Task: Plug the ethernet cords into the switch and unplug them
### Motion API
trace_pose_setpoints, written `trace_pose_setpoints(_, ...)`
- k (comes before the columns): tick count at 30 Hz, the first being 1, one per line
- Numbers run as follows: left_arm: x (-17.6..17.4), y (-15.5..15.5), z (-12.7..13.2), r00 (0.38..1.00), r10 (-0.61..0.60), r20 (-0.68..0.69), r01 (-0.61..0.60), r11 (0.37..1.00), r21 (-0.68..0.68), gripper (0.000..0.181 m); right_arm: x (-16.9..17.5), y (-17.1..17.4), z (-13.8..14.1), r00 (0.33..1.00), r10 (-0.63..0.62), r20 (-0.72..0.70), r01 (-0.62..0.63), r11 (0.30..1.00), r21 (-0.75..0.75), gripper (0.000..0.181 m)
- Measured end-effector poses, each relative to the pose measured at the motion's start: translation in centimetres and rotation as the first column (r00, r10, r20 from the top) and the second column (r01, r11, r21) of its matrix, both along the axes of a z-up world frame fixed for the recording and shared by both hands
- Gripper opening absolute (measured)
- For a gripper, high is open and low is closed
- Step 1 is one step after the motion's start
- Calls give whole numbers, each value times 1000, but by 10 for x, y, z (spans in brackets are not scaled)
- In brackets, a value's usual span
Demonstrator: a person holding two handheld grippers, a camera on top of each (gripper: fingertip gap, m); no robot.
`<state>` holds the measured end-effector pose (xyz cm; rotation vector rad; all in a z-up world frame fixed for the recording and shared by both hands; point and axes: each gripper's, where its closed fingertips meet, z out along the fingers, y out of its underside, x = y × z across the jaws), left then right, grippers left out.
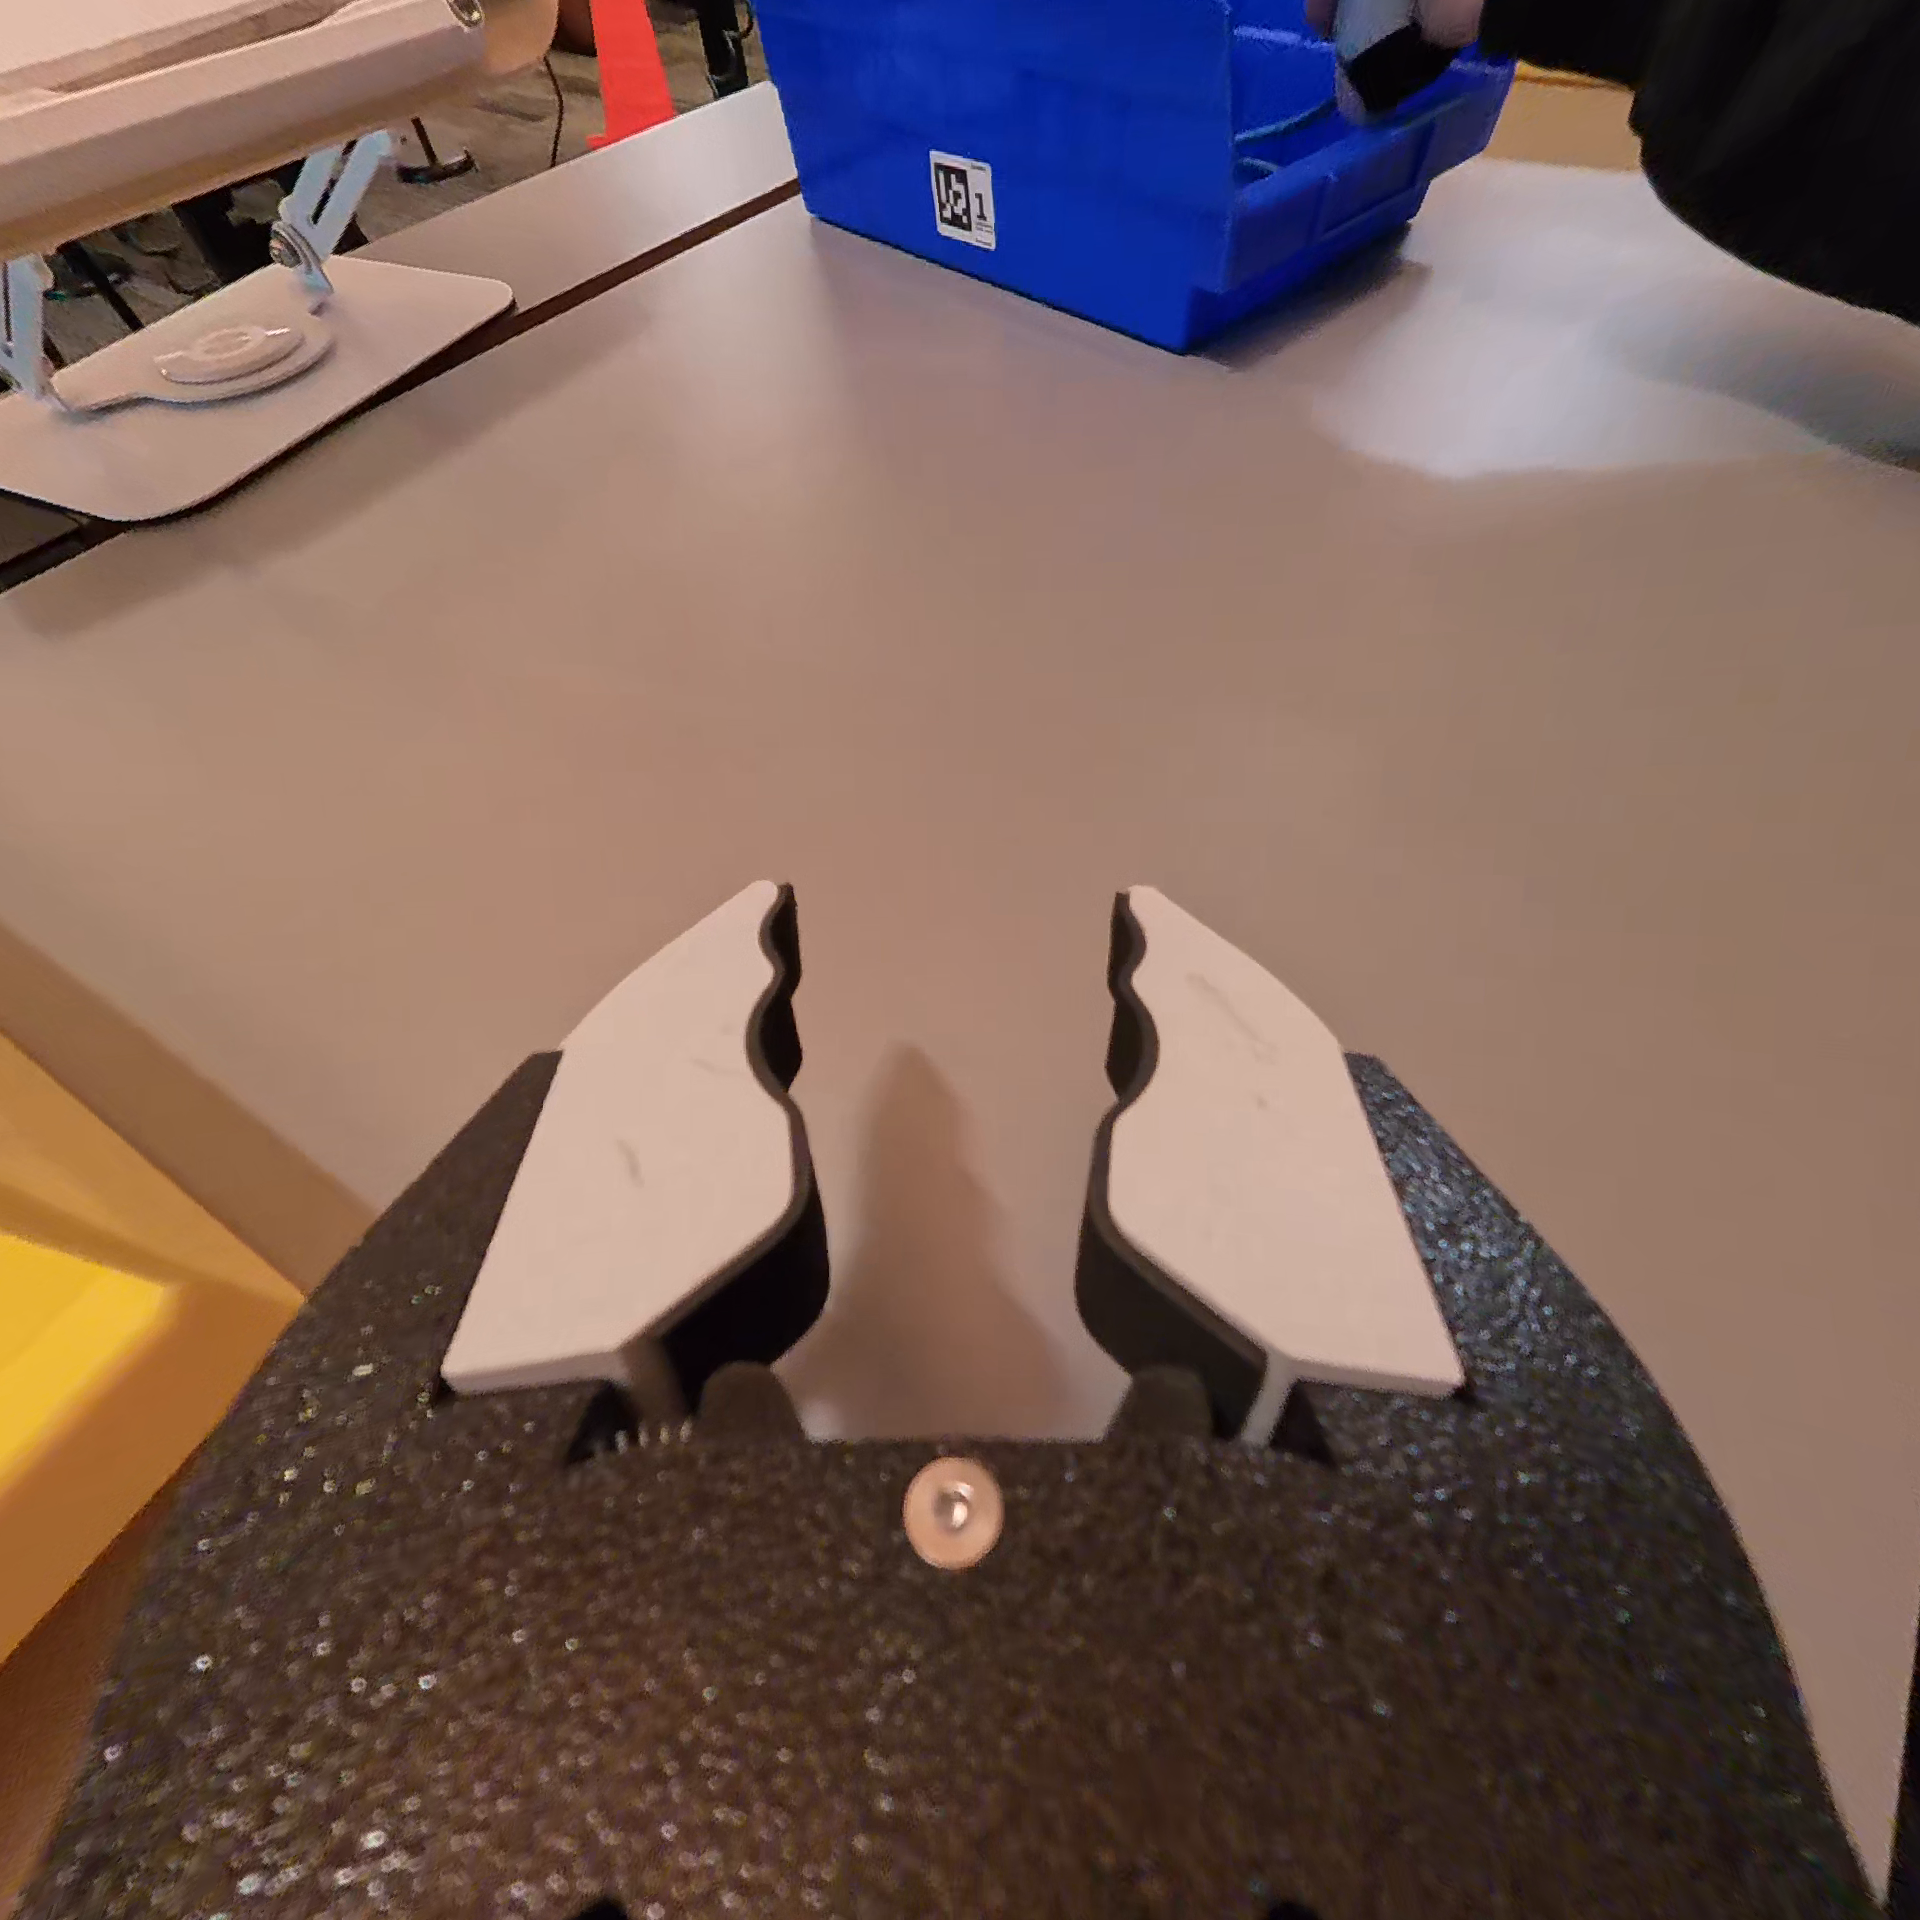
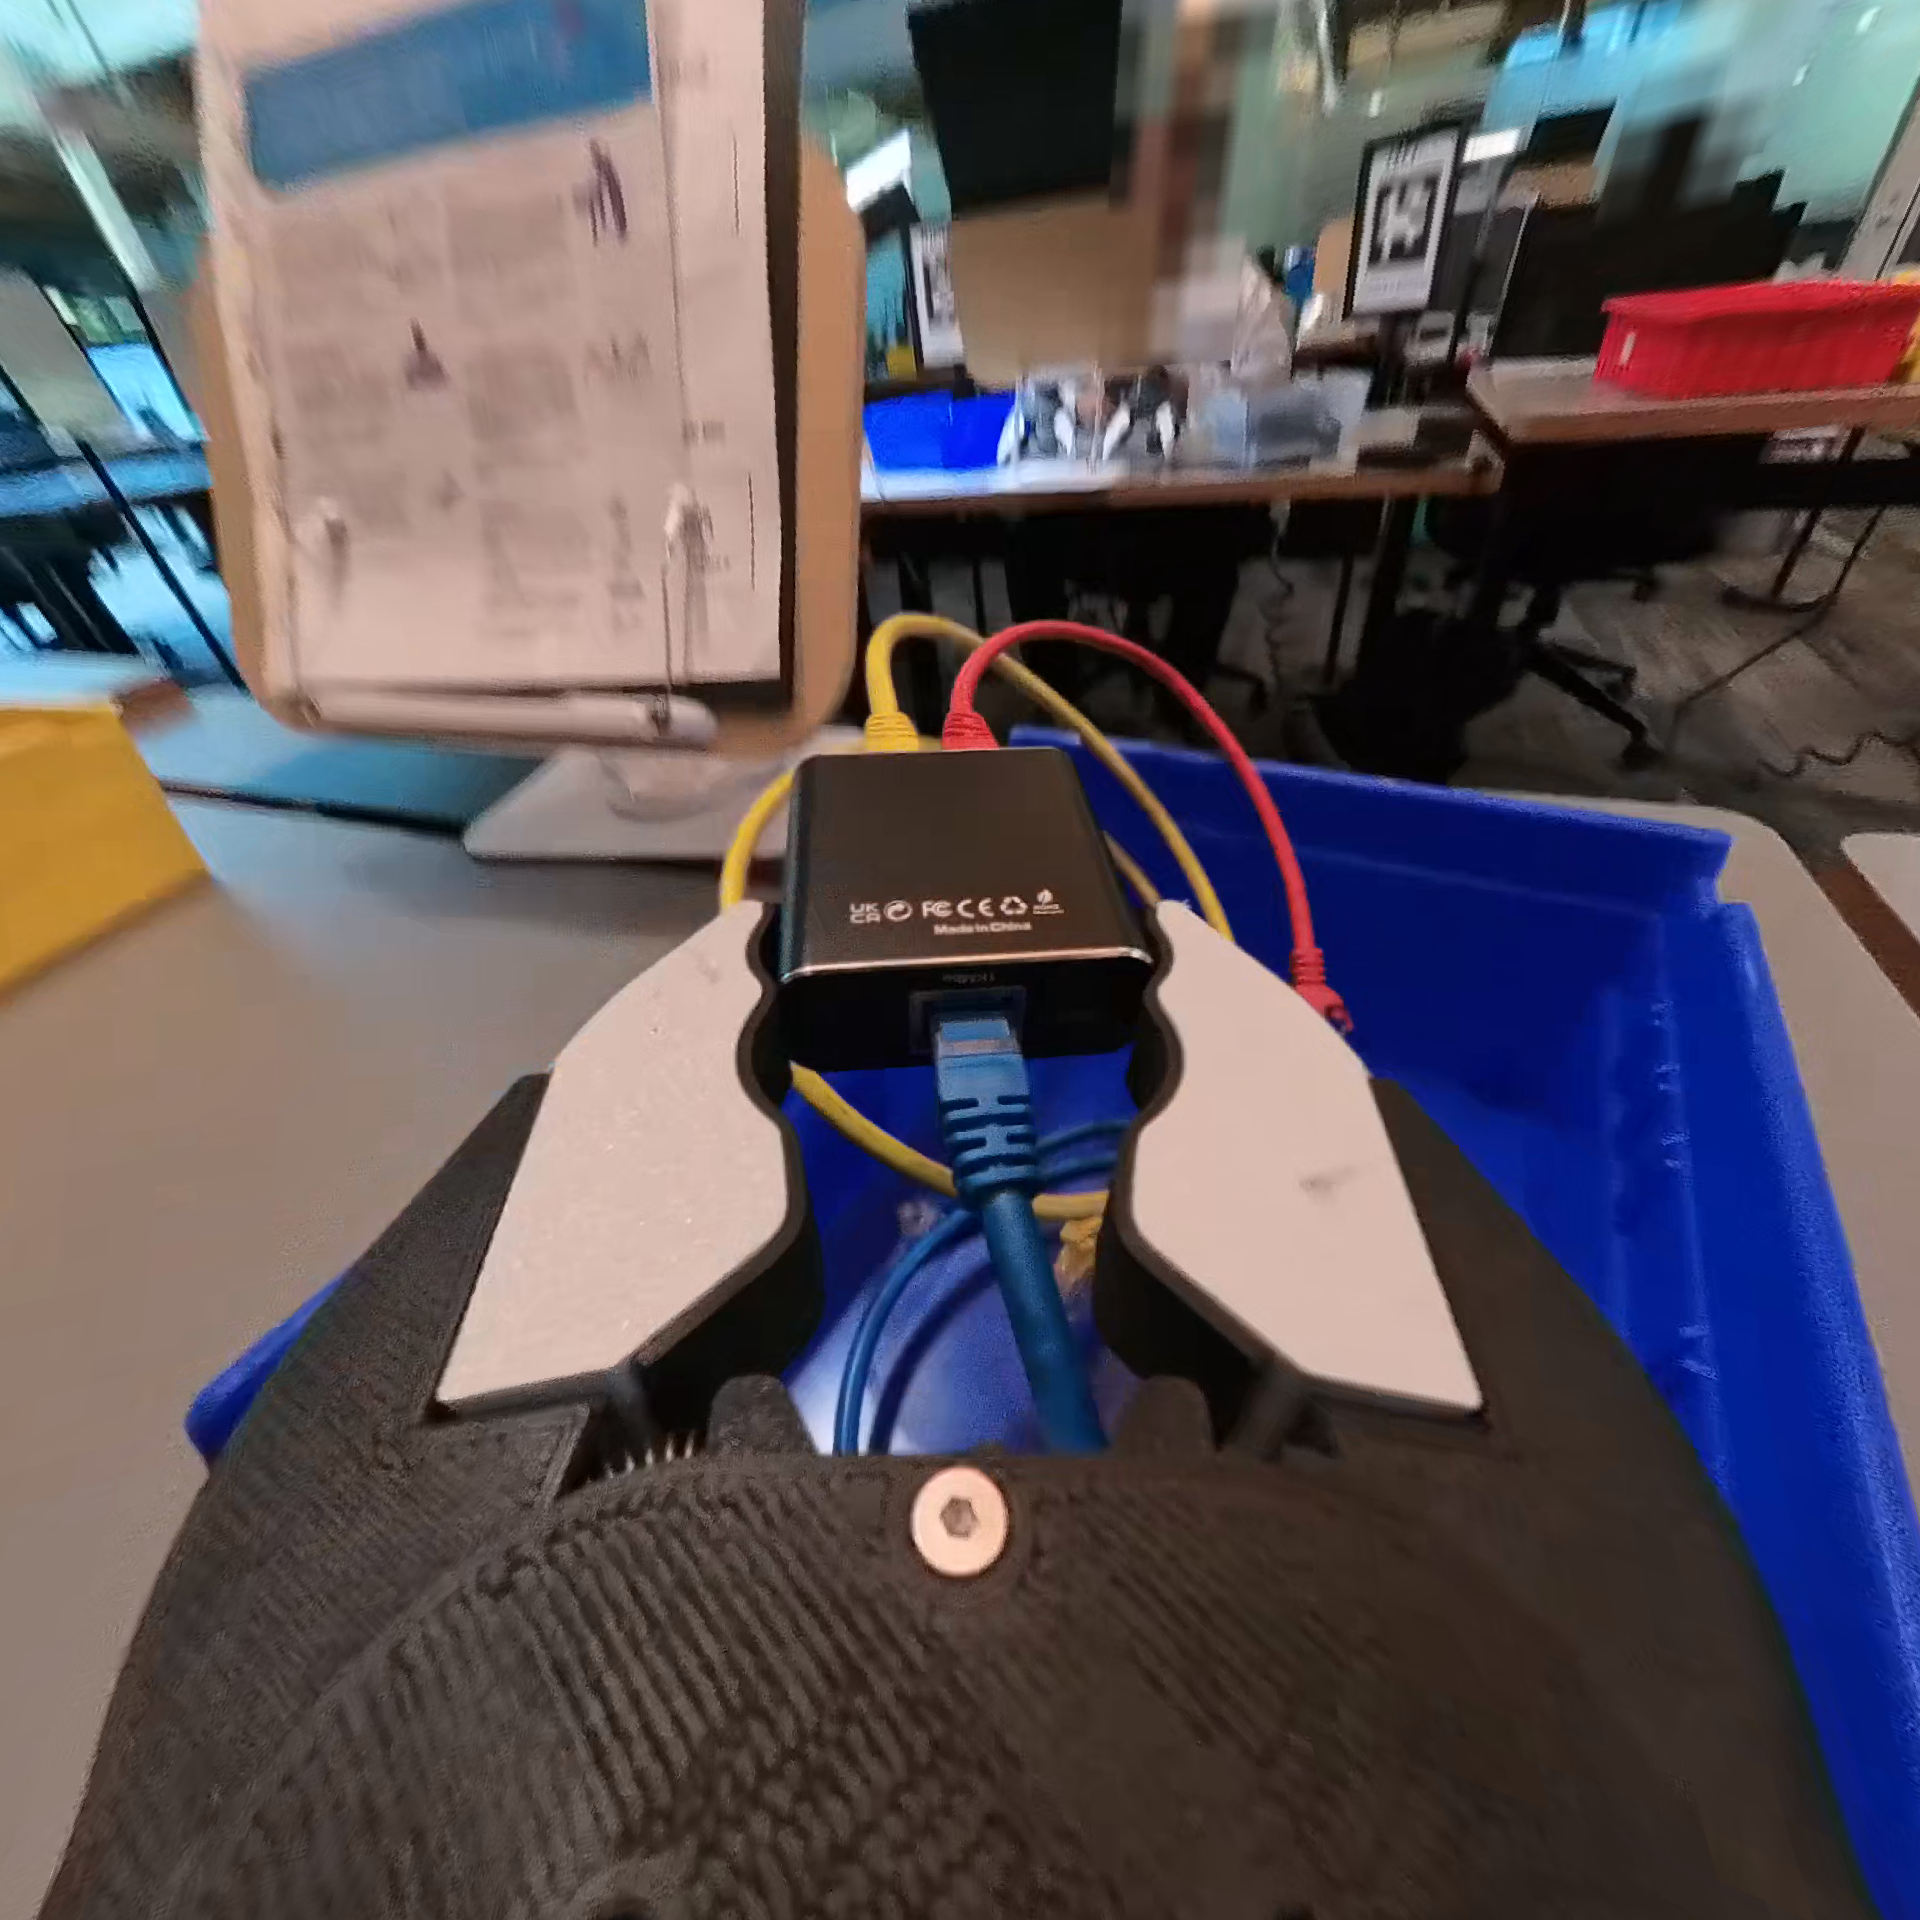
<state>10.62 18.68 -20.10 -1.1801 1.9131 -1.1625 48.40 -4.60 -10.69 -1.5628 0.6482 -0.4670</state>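
Broadly: smooth grey desk (image 1: 1039, 623), bare beneath the left gripper (image 1: 954, 914), jaws spread, gripping nothing. Blue ribbed plastic bin (image 2: 1558, 987) below the right gripper (image 2: 961, 940), jaws clamped on a boxy black metal switch (image 2: 951, 862), raised above the bin, long axis pointing away. 3 cords plugged: blue cord (image 2: 992, 1122) nearside between the jaws, yellow cord (image 2: 894, 717) and red cord (image 2: 971, 717) farside.
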Motion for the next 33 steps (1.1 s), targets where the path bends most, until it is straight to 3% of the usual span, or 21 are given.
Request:
trace_pose_setpoints(2, 0, -4, -1, 1000, -9, -9, 9, 1000, 8, 57, -6, 8, -18, 997, 19, -70, -30, 986, -164, 65)
trace_pose_setpoints(5, 3, -12, -3, 999, -28, -31, 29, 999, 25, 57, -18, 9, -57, 979, 40, -198, -129, 880, -458, 64)
trace_pose_setpoints(9, 8, -25, 0, 997, -57, -47, 61, 996, 68, 57, -32, 3, -61, 952, 33, -305, -191, 843, -503, 63)
trace_pose_setpoints(11, 11, -35, 4, 996, -79, -46, 83, 993, 81, 57, -44, -9, -73, 919, 26, -393, -262, 785, -561, 64)
trace_pose_setpoints(14, 19, -52, 11, 992, -114, -47, 118, 988, 99, 58, -56, -28, -70, 948, 11, -318, -228, 721, -655, 67)
trace_pose_setpoints(16, 29, -68, 18, 990, -134, -33, 137, 986, 95, 59, -71, -39, -58, 967, -5, -256, -165, 751, -639, 66)
trace_pose_setpoints(19, 58, -97, 33, 992, -123, 30, 121, 991, 57, 63, -113, -44, -46, 976, 39, -213, -145, 851, -505, 61)
trace_pose_setpoints(24, 137, -155, 52, 994, -47, 95, 48, 999, -11, 80, -159, -60, -59, 981, 47, -187, -121, 905, -408, 62)
trace_pose_setpoints(33, 266, -200, 43, 983, 164, 77, -158, 984, -79, 77, -151, -92, -43, 992, -83, -95, 51, 952, -301, 77)
